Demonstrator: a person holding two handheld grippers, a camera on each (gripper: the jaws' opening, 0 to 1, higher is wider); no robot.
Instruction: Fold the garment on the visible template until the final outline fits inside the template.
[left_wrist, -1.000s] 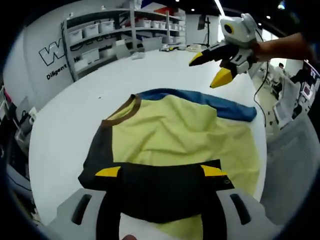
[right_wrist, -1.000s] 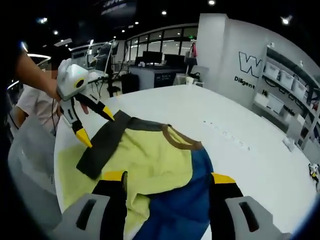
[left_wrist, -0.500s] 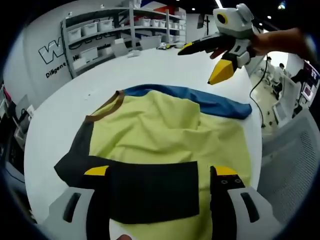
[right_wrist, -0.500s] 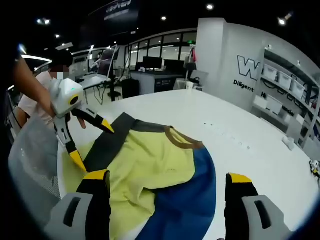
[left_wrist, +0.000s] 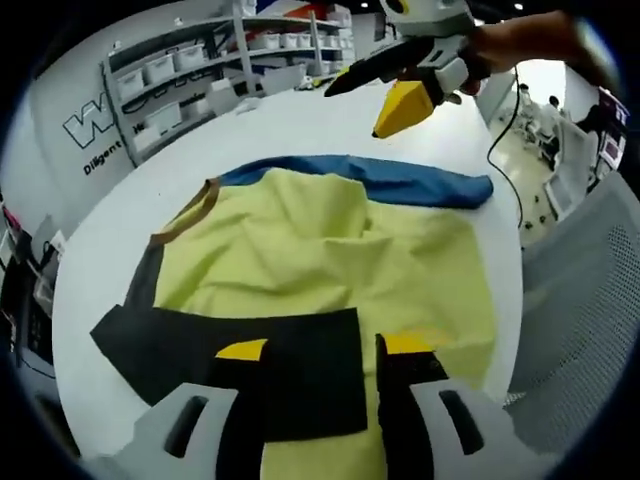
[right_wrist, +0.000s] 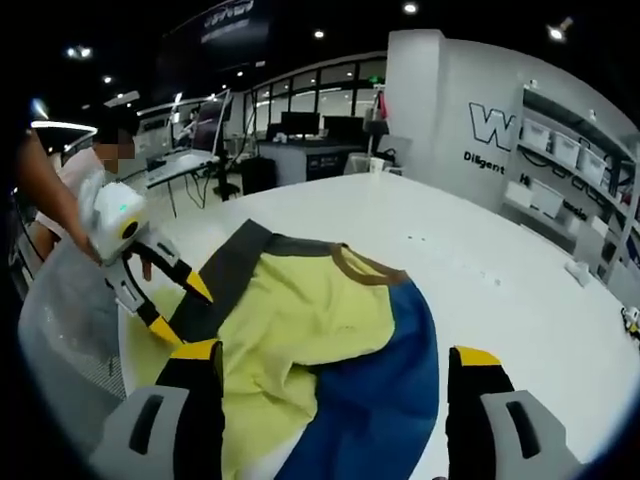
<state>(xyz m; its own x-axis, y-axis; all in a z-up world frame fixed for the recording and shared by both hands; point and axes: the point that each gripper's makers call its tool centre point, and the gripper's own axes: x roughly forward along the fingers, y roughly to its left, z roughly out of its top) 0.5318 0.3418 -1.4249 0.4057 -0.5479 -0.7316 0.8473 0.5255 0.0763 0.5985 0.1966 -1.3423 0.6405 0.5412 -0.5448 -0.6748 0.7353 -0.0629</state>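
The yellow garment (left_wrist: 330, 265) lies on the white surface (left_wrist: 130, 250). Left gripper (left_wrist: 322, 350) fingers spread over its black sleeve (left_wrist: 240, 345) at 6 o'clock; right gripper (right_wrist: 335, 360) fingers spread above the blue sleeve (right_wrist: 385, 385).

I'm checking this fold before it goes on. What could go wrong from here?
The left gripper sits low over the dark sleeve at the near table edge; a pull might drag the shirt over the edge. The yellow body is wrinkled, so a fold may trap creases. The right gripper is open above the blue sleeve, leaving that side free to shift.
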